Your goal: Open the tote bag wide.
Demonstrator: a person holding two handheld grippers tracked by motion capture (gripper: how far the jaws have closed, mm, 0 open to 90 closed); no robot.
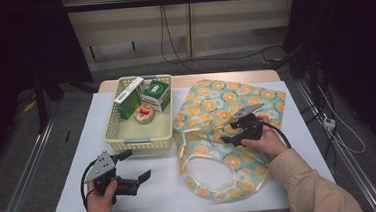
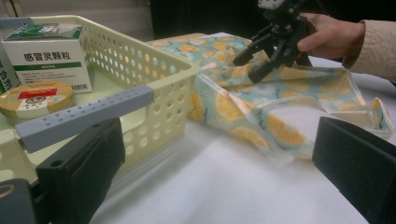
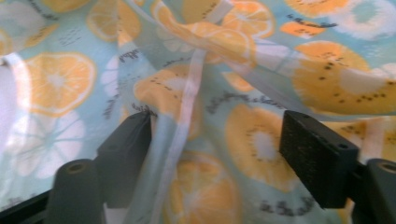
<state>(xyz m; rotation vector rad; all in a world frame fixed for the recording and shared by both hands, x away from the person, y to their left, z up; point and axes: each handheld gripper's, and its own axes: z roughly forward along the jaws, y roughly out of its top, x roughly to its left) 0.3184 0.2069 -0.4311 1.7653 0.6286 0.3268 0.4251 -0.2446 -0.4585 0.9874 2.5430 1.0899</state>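
A fruit-print cloth bag with orange slices on pale blue lies rumpled on the right half of the white table, its round opening toward the person. My right gripper hovers low over the bag's middle, jaws pointing left and open. In the right gripper view the gripper has a raised fold and white seam of the bag between its jaws, against the left one, and the pads do not press it. My left gripper rests near the front left edge, open wide and empty, facing the bag and the right gripper.
A pale yellow perforated basket stands left of the bag, touching it. Inside are a green-and-white box, a second box and a round tin. The basket's grey handle strip lies close before my left jaw.
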